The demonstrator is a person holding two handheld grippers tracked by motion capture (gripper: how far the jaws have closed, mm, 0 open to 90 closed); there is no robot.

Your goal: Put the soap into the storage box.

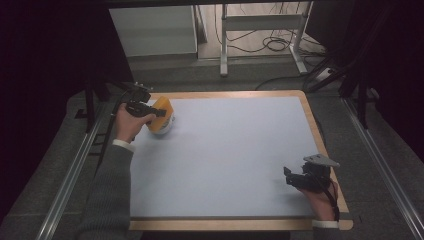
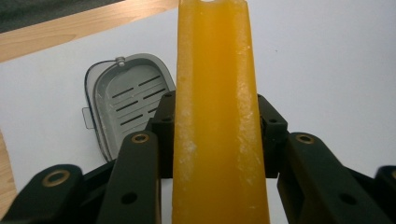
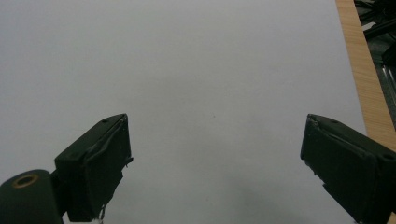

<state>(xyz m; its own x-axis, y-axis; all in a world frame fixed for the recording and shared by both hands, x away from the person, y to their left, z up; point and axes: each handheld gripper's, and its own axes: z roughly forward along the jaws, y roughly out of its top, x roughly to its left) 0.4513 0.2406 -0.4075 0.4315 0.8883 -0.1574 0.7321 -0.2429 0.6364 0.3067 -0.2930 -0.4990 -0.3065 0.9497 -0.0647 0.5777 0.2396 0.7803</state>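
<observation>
Trouble, if it comes, will come at the far left corner of the desk [image 1: 240, 150], where the left tongs [image 1: 159, 113] are clamped on an orange sponge-like block [image 2: 217, 121], held edge-on just above a small grey tray [image 2: 123, 100] with slots in its floor. From the left gripper view, the block stands tall between the jaws and is pinched low down, so most of it sticks out unsupported. To my eye that is the weak point: a soft thing gripped near one end may bend or twist as it meets the tray, and land askew or half over the rim. The tray looks light, too, and a nudge could slide it toward the wooden edge close by. Near the right edge of the desk, the right tongs [image 1: 295, 177] rest low with jaws spread wide, holding nothing, well apart from it all and too far off to steady the tray.
</observation>
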